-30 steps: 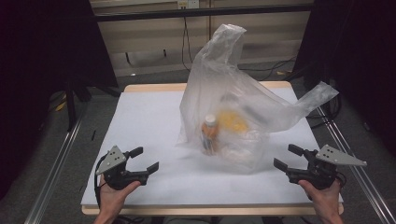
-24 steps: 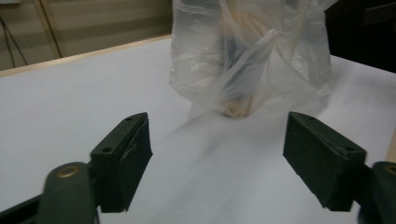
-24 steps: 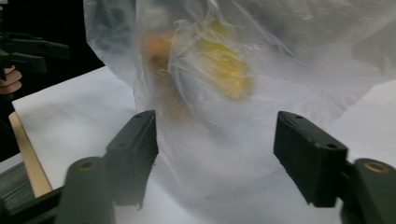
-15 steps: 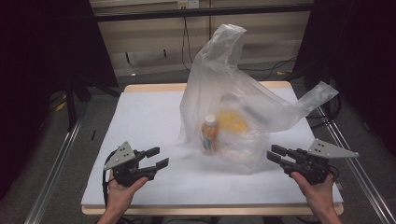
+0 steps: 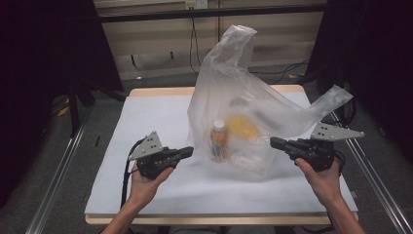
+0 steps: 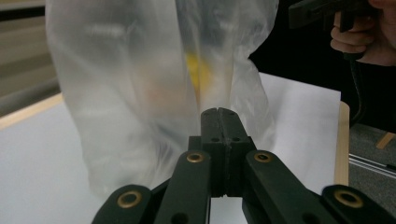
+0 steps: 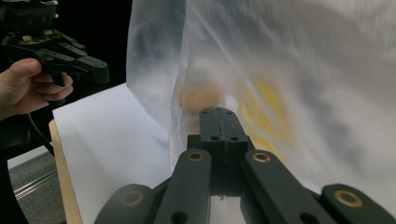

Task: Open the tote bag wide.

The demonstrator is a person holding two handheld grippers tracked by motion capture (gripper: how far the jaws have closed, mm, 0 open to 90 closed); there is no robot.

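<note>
A tall translucent plastic bag point(image 5: 243, 97) stands on the white table point(image 5: 146, 117). Inside it are an orange bottle point(image 5: 219, 139) with a white cap and something yellow point(image 5: 242, 127). My left gripper point(image 5: 187, 152) hovers just left of the bag's base and points at it. Its jaws have just been closing and now meet with nothing between them point(image 6: 219, 112). My right gripper point(image 5: 273, 142) hovers at the bag's right side, its jaws likewise just closed on nothing point(image 7: 217, 111). The bag point(image 6: 140, 93) point(image 7: 289, 70) looms close ahead of each. Each gripper view catches the other gripper, the right one point(image 6: 303, 10) and the left one point(image 7: 95, 70).
The table has a wooden rim point(image 5: 160, 91). Metal rails point(image 5: 56, 180) run along both sides on the floor. Cables point(image 5: 195, 44) hang behind the table. Bare white surface lies in front of the bag and to its left.
Both grippers' jaws went from wide open to shut. Both hands rose off the table's front edge and moved inward toward the bag.
</note>
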